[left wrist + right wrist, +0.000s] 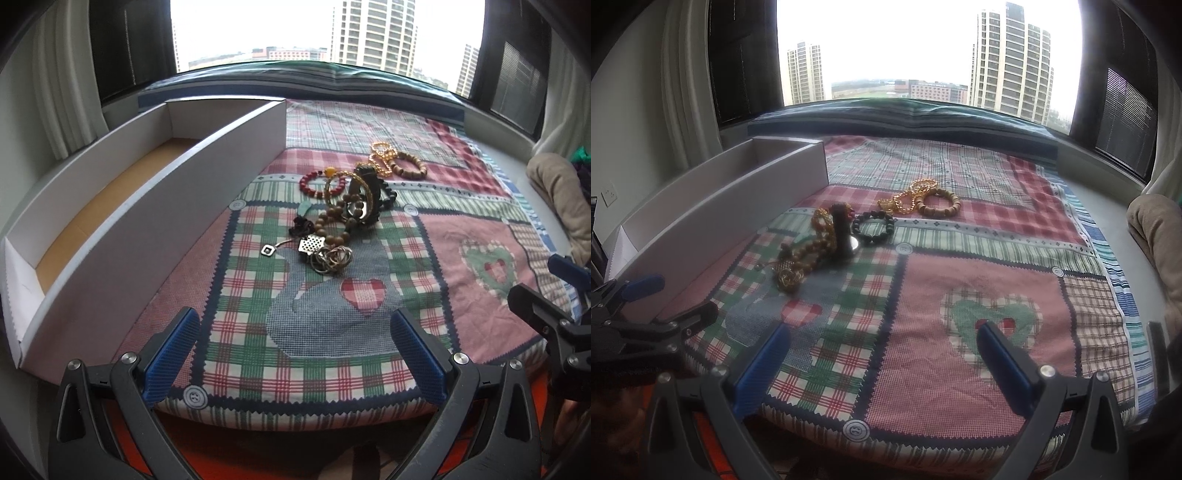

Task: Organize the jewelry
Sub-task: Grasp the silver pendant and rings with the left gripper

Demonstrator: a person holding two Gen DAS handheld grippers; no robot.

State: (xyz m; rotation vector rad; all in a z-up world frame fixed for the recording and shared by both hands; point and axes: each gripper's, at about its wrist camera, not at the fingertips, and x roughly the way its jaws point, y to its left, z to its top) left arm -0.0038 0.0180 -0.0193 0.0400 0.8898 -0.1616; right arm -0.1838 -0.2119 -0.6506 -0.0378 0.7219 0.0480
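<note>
Both grippers are spread apart and hold nothing. The jewelry pile point(332, 221) lies straight ahead of the left gripper point(295, 354), ahead-left of the right gripper point(882, 365); left looks nearer.

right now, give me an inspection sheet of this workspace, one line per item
surface: patchwork plaid quilt on a window ledge
job's things: tangled jewelry pile in the middle of the quilt; gold chain and wooden bead bracelet lie just beyond it; long white box along the quilt's left edge, brown floor bare where visible
clutter: beige fabric at right
grippers: left gripper and right gripper both open, empty, short of the pile
cables: nothing seen
surroundings: window, towers outside, curtains
</note>
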